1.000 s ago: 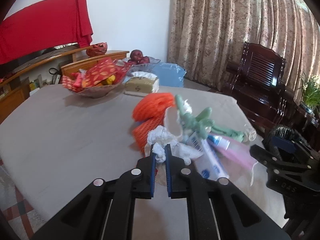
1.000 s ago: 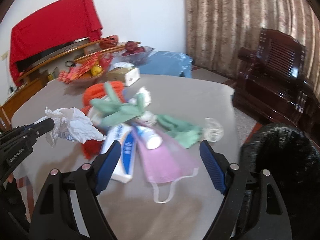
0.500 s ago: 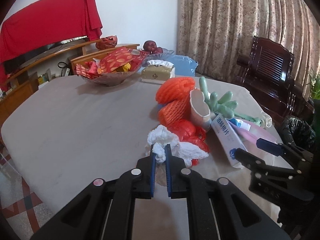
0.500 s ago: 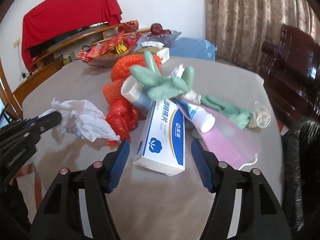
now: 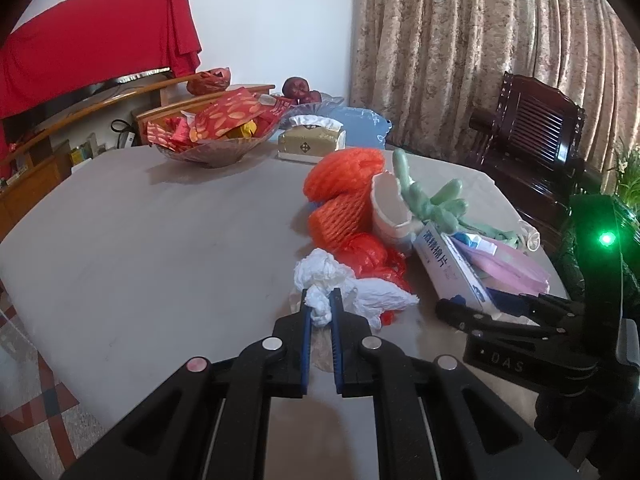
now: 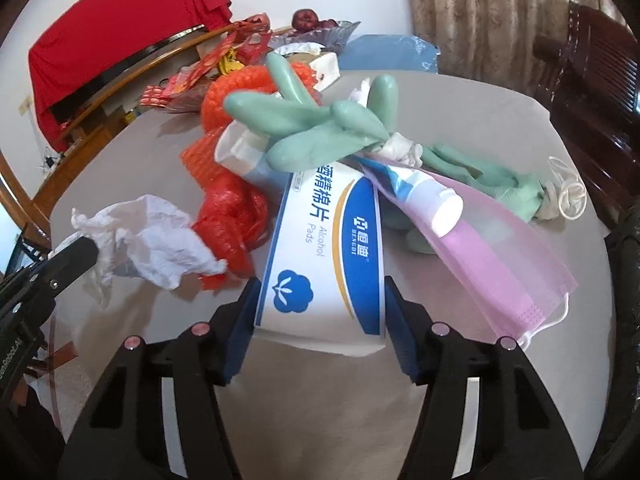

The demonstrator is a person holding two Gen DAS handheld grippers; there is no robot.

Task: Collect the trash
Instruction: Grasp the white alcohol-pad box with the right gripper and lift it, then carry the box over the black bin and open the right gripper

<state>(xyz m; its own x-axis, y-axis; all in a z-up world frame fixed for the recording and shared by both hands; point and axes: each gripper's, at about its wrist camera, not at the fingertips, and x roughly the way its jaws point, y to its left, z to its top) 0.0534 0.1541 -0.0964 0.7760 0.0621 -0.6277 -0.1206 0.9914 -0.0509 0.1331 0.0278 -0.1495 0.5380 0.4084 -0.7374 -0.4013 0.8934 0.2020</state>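
Since a second ago the right gripper (image 6: 320,320) has dropped astride the alcohol-pad box (image 6: 324,256), jaws closing on its long sides near the table's (image 6: 460,128) front edge, while the left gripper (image 5: 319,310) pinches crumpled tissue (image 5: 332,280).

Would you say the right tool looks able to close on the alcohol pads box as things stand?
Probably yes: the right tool already straddles the near end of the alcohol pads box, its jaws closing. The green glove and tube lie on the far end only.

Crumpled white paper tissue (image 5: 340,284), glossy cardboard box (image 6: 324,256), orange foam netting (image 5: 340,196) on a matt grey tabletop (image 5: 160,240).
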